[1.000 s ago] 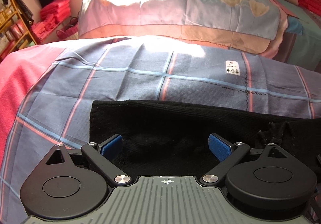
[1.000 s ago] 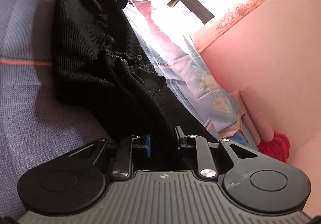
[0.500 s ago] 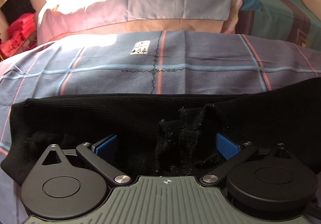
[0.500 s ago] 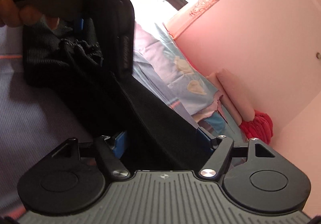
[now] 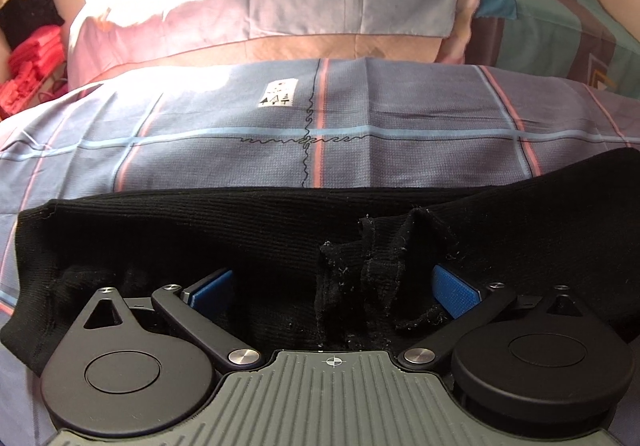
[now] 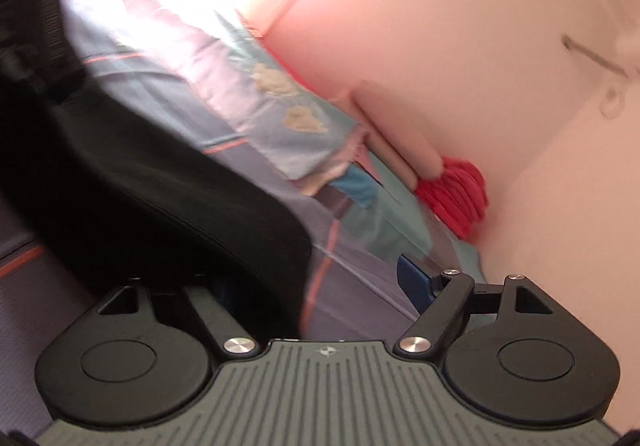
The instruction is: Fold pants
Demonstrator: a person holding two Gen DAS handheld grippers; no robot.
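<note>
- My black pants (image 5: 224, 230) lie on the bed (image 5: 400, 166). Their long side runs across my left camera view, from the left edge to the far right, where the far end climbs a bit.
- My left claw (image 5: 332, 288) tips down at the pants. Its two blue pads (image 5: 210, 288) stand wide apart, and they press on nothing. A bunched, crumpled part of the pants sits between them.
- The pants are a ribbed knit with little bits of white fluff on the rumpled part. The left end looks flat and folded over.
- In my right camera view the picture is blurry. The pants (image 6: 168, 214) run from the top left down to the claw.
- My right claw (image 6: 320, 286) has just been opening and is spread wide. The pants end lies by its left finger, and I see the bed sheet in the gap.
</note>
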